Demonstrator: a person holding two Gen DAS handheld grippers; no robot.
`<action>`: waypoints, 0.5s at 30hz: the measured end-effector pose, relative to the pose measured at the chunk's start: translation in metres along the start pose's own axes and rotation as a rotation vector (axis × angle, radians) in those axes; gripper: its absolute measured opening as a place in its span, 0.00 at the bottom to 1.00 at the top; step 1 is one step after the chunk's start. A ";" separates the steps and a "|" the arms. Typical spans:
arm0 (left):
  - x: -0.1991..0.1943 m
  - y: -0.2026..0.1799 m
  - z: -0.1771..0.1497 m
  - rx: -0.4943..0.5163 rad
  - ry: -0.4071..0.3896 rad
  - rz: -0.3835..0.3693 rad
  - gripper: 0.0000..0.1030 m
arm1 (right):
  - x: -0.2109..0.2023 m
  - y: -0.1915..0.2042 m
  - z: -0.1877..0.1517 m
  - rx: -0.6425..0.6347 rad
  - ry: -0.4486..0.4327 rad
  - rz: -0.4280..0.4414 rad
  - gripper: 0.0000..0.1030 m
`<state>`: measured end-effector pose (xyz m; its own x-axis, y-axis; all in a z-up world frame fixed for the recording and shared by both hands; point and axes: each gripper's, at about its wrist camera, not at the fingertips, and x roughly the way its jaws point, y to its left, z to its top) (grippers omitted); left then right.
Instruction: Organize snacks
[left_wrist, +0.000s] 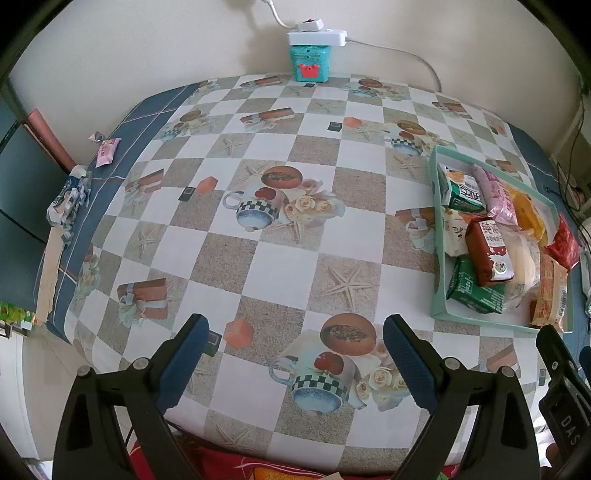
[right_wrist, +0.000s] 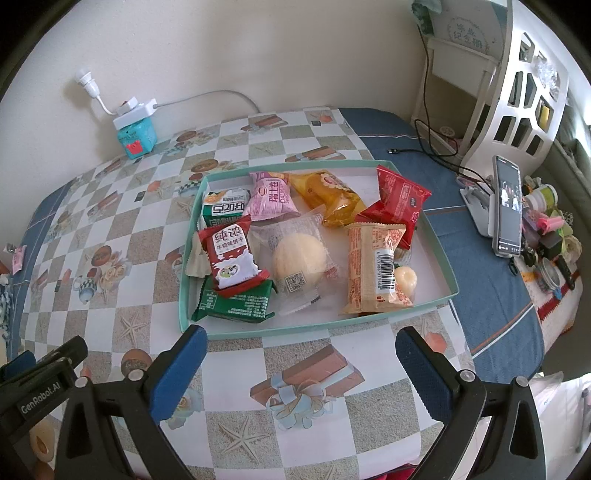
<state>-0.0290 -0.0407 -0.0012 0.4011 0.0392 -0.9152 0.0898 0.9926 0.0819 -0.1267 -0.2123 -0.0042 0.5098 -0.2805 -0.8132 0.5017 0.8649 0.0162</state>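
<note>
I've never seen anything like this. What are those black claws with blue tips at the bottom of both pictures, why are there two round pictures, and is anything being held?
There is no robot: a person holds one two-finger gripper in each hand, and a wide-angle camera on each looks forward along its fingers. That gives two rounded pictures. The left gripper looks over the checked tablecloth; the right gripper faces a shallow teal tray of wrapped snacks, such as a red milk-biscuit packet and a clear-wrapped round cake. One pink snack lies apart, at the table's far left edge. A teal box with a white power strip on top stands by the wall. Both grippers are open and hold nothing.
</note>
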 end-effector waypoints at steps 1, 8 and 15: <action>0.000 0.000 0.000 0.002 0.000 -0.001 0.93 | 0.000 0.000 0.000 0.000 0.000 -0.001 1.00; 0.000 0.001 0.000 0.002 0.000 0.000 0.93 | 0.001 0.000 0.000 0.000 0.001 -0.001 1.00; 0.000 0.001 0.001 0.003 0.000 -0.002 0.93 | 0.001 0.001 -0.002 -0.002 0.003 -0.001 1.00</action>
<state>-0.0283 -0.0401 -0.0013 0.4010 0.0373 -0.9153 0.0935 0.9923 0.0814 -0.1270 -0.2107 -0.0064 0.5071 -0.2800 -0.8151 0.5009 0.8654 0.0143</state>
